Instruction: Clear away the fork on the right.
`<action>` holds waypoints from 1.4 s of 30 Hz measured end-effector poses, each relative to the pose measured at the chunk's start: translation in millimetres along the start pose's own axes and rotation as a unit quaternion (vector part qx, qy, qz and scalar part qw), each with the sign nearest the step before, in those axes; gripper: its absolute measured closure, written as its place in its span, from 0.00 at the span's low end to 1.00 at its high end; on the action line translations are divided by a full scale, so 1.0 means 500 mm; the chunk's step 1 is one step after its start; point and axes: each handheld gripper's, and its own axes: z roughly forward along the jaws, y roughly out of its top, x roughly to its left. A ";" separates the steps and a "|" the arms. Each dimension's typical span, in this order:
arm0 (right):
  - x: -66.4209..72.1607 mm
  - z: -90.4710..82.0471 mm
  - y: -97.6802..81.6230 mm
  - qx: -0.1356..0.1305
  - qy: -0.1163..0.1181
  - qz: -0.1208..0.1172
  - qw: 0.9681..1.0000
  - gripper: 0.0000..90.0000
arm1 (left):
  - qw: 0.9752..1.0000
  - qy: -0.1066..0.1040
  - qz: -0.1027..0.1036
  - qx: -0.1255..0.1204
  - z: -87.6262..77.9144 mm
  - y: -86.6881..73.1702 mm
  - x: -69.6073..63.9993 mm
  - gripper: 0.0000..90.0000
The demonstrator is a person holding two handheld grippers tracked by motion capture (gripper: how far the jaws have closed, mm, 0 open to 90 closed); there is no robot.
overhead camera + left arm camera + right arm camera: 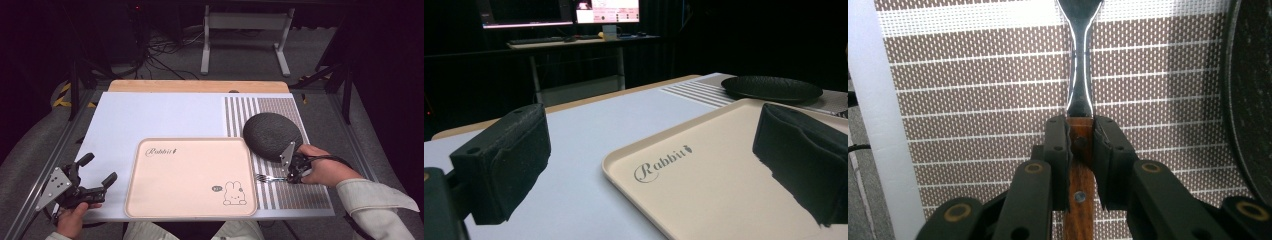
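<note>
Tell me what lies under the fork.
The fork lies on the striped brown and white placemat, beside the dark plate. The right hand-held gripper is clamped on its wooden handle, covering the mat right beneath.

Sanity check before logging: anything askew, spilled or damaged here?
Nothing stands out. Right gripper grips the wooden-handled fork on the striped placemat; dark plate and pink tray look intact.

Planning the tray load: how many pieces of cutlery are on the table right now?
1: a fork on the striped placemat, just right of the tray, its wooden handle clamped in the right gripper.
</note>
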 end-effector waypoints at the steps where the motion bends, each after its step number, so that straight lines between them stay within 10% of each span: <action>1: 0.000 0.000 0.000 0.000 0.000 -0.001 1.000 0.87 | 1.000 0.000 0.000 0.000 0.000 0.000 0.000 0.03; 26: 0.004 -0.004 -0.003 -0.008 0.004 0.012 1.000 0.88 | 1.000 0.002 -0.001 0.000 0.000 0.000 0.000 0.03; 42: 0.010 -0.081 0.016 -0.030 -0.022 0.006 0.999 0.88 | 1.000 0.002 -0.002 -0.002 -0.001 0.001 -0.001 0.03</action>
